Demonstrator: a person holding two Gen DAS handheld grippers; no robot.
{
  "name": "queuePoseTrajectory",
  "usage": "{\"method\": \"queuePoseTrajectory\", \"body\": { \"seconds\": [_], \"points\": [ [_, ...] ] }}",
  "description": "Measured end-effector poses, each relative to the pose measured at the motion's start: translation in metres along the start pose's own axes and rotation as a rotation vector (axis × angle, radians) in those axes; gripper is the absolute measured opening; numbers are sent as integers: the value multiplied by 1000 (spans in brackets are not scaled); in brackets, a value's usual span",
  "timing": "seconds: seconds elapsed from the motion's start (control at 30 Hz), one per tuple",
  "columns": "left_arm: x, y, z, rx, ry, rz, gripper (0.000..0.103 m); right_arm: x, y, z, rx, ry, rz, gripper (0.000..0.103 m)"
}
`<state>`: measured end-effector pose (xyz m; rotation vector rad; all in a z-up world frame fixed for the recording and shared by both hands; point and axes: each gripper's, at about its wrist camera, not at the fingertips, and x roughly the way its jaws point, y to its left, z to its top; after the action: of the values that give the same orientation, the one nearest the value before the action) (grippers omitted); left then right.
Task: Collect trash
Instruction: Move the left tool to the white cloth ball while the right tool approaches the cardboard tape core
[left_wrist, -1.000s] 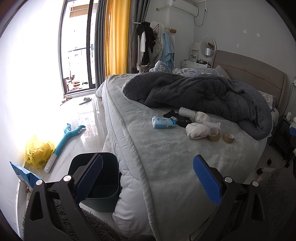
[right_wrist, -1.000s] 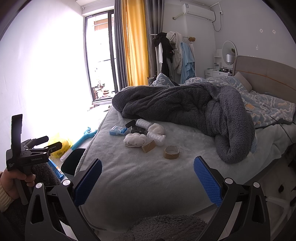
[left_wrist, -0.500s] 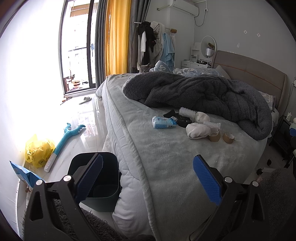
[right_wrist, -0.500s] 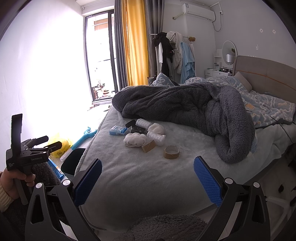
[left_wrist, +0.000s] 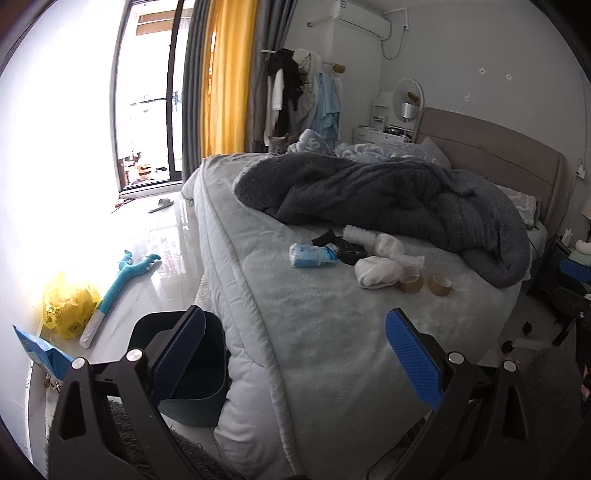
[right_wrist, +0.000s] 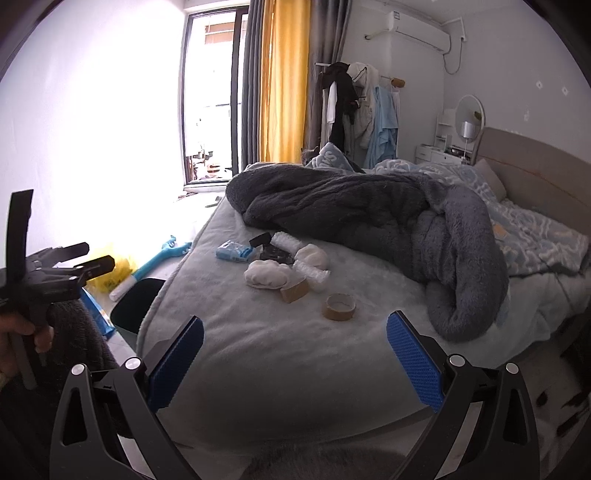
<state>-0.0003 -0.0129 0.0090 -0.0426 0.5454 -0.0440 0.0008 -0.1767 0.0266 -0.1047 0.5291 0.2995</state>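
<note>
Trash lies in a cluster on the bed (left_wrist: 314, 317): a light blue packet (left_wrist: 313, 255) (right_wrist: 233, 252), black wrappers (left_wrist: 345, 248) (right_wrist: 273, 254), white crumpled wads (left_wrist: 376, 272) (right_wrist: 266, 274), and two brown tape rolls (left_wrist: 439, 284) (right_wrist: 339, 307). A dark green bin (left_wrist: 192, 365) (right_wrist: 136, 303) stands on the floor at the bed's left side. My left gripper (left_wrist: 293, 354) hovers open by the bed's near corner, its left pad over the bin. My right gripper (right_wrist: 294, 358) is open above the foot of the bed. Both hold nothing.
A heaped grey blanket (left_wrist: 388, 195) (right_wrist: 369, 214) covers the far half of the bed. On the floor at left lie a yellow bag (left_wrist: 68, 306), a blue toy (left_wrist: 122, 280) and a blue packet (left_wrist: 37, 349). A hand (right_wrist: 18, 332) holds the left gripper's handle.
</note>
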Motion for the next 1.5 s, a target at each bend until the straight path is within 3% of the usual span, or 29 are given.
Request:
{"method": "queuePoseTrajectory", "body": {
  "seconds": [0.23,0.33,0.5,0.7,1.1,1.5],
  "points": [
    [15,-8,15,8,1,-51,100,41,2,8,-66,38,50,99],
    [30,-13,20,1,18,-88,99,61,-2,11,-78,52,68,92],
    [65,-19,26,-29,102,-159,98,98,-6,9,-119,96,90,86],
    [101,-27,34,-38,151,-218,98,136,3,0,-184,157,132,83],
    [186,-49,34,-62,301,-287,87,176,1,-2,-246,154,127,74],
    [229,-61,39,-123,397,-411,87,208,1,-8,-292,182,148,67]
  ]
}}
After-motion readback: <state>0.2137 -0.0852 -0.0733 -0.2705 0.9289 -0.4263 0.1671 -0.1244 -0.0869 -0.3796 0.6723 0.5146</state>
